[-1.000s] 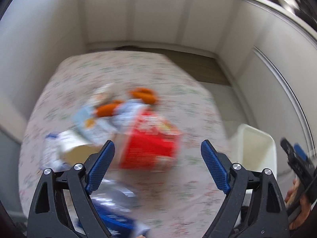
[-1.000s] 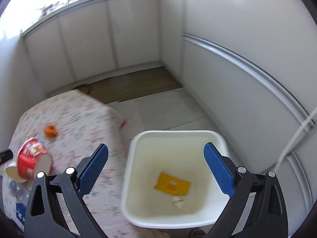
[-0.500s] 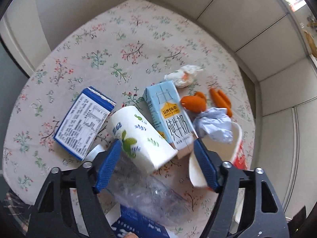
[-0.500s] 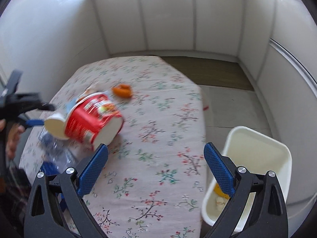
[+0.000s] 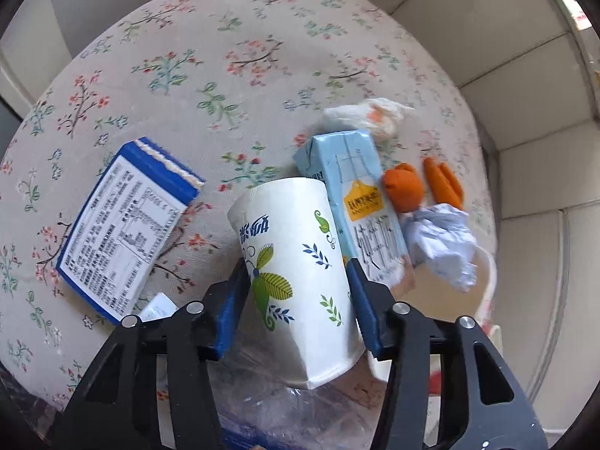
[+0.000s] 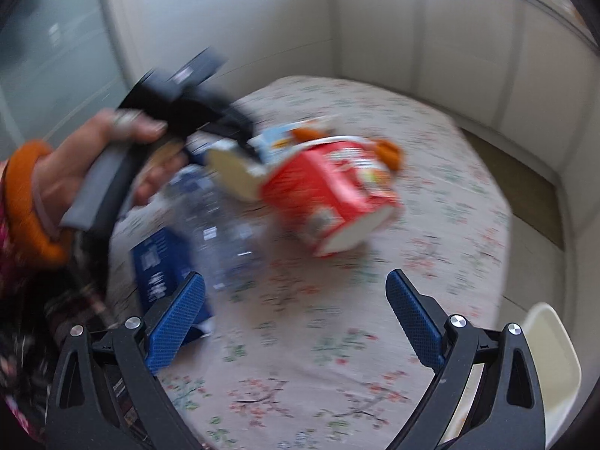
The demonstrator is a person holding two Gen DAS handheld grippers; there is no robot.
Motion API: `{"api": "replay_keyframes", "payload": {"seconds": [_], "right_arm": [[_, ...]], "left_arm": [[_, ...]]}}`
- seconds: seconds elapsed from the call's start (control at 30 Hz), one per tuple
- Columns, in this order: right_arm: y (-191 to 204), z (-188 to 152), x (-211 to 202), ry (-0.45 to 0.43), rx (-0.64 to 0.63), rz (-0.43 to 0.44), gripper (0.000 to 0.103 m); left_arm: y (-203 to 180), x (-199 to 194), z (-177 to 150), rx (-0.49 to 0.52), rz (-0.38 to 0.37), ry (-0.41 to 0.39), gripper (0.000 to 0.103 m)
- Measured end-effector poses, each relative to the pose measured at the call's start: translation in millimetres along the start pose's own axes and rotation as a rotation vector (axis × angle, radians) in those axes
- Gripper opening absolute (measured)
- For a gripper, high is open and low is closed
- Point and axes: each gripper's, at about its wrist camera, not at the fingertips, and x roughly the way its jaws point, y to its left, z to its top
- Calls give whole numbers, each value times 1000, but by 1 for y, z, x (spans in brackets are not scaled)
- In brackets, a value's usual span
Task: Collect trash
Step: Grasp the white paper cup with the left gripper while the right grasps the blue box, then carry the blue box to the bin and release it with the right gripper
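the table (image 5: 232, 30), under a floral cloth, carried the whole litter. the white bin (image 6: 551, 356) stood off the table's edge, at the lower right of the right wrist view. a red tub (image 6: 330, 195) lay on its side near the middle of the table, blurred; crumpled paper (image 5: 442, 243) sat at its mouth. a blue box (image 5: 120, 232) lay flat, label up, apart from the cup. a clear plastic bottle (image 6: 221, 236) lay beneath the cup end, beside the tub. the paper cup (image 5: 296, 273), white with leaf prints, lay tipped between the left gripper (image 5: 296, 300) pads, both blue pads touching its sides; the jaws had just been closing and were clamped on it. a pale blue carton (image 5: 360, 202) touched the cup. two orange peel pieces (image 5: 405, 187) lay just beside the carton, a small white wad (image 5: 371, 116) beyond it. the right gripper (image 6: 296, 318) hung over bare cloth, jaws wide apart, nothing between them. a hand (image 6: 75, 165) with an orange cuff gripped the left tool.
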Motion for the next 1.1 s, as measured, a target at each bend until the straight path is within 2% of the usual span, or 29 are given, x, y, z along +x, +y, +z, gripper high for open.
{"api": "replay_keyframes", "payload": {"seconds": [0.17,0.3,0.47,0.57,0.67,0.7,0.87,0.97,1.1], "right_arm": [[30,2,20,58,-79,98,94],[55,5,41,118,-143,138,94],[87,4,60,182,-241,229,94],[98,3,77,219,-290,220,93],[102,0,94,262,-311,222,75],[102,0,97,269,-311,222,73],[102,-1,110,290,-298,216,71],[101,1,113,288,-294,207,59],[99,2,112,266,-286,189,57]], "left_arm": [[-6,-24,-6,32,-74,-29,46],[-12,-54,-10,64,-135,-90,46],[-20,-91,-11,115,-162,-188,46],[-19,-104,-7,122,-172,-222,46],[-17,-111,-4,116,-178,-235,46],[-15,-111,-3,112,-181,-231,46],[-11,-112,-3,107,-180,-232,46],[-10,-114,-4,108,-176,-240,46],[-6,-116,-3,95,-178,-248,46]]}}
